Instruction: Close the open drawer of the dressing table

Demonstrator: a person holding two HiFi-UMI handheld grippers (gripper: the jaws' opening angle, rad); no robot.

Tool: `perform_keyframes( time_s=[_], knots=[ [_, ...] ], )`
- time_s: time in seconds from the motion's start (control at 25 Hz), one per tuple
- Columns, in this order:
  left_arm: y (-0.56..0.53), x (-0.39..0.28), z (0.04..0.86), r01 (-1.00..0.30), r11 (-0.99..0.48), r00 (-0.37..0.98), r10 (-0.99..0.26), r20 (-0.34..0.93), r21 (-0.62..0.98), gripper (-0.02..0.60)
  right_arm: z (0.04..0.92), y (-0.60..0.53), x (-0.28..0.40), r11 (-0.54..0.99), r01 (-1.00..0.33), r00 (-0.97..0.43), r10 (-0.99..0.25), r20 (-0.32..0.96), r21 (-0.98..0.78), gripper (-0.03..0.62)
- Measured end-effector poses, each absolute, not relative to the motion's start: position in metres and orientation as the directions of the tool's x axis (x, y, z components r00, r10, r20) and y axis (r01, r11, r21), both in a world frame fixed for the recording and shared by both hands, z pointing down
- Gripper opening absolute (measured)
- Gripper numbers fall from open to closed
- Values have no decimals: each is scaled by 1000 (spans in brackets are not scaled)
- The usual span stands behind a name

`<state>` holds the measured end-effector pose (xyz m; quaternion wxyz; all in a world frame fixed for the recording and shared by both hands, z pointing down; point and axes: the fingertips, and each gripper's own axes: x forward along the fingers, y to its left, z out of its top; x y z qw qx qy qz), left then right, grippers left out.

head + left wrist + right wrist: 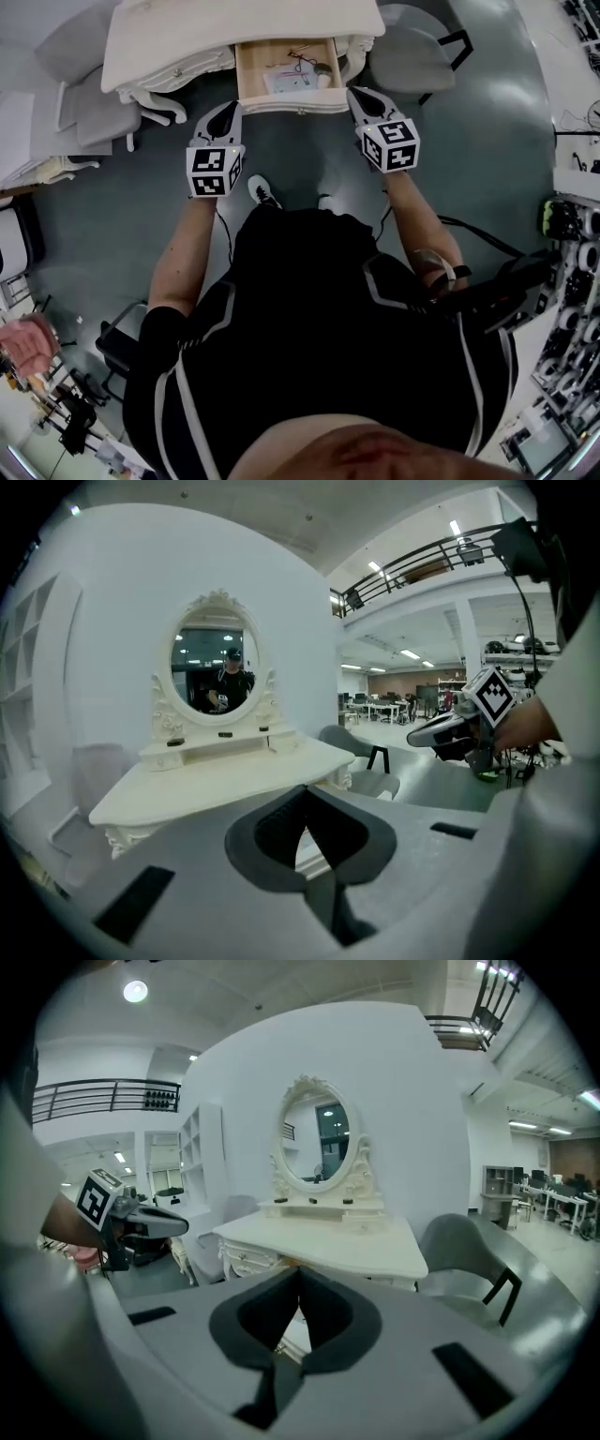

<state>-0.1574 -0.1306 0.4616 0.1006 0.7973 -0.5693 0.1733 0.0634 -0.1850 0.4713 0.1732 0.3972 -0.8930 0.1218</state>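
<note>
The cream dressing table [178, 42] stands at the top of the head view. Its wooden drawer [246, 75] is pulled out toward me, with a few small items lying inside. My left gripper [232, 105] hovers just short of the drawer front's left corner, its jaws closed together on nothing. My right gripper [354, 92] is beside the drawer's right corner, also shut and empty. The left gripper view shows the table [216, 785], its oval mirror [216, 672] and the right gripper [452, 729]. The right gripper view shows the table [328, 1241] and the left gripper [150, 1224].
A grey chair [412, 56] stands right of the table, and grey padded seats [89, 103] stand to its left. Equipment racks [572, 281] line the right side. My feet [262, 192] are on the grey floor below the drawer.
</note>
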Motion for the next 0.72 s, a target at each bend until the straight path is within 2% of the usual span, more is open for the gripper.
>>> perform_keyframes(
  time_s=[0.36,0.52,0.72],
  knots=[
    [-135,-164,553,-932,-359,333,-784,524,54,3,581,-173,56,618,-777,-561,-595,576,-119,6],
    [-135,-159,579,-928,-356,355,-751,557,111,3,609,-169,59,587,-797,-536,-578,615,-143,6],
    [-138,-160,610,-924,-368,354,-714,604,106,3,637,-172,60,559,-817,-501,-566,655,-142,5]
  ],
)
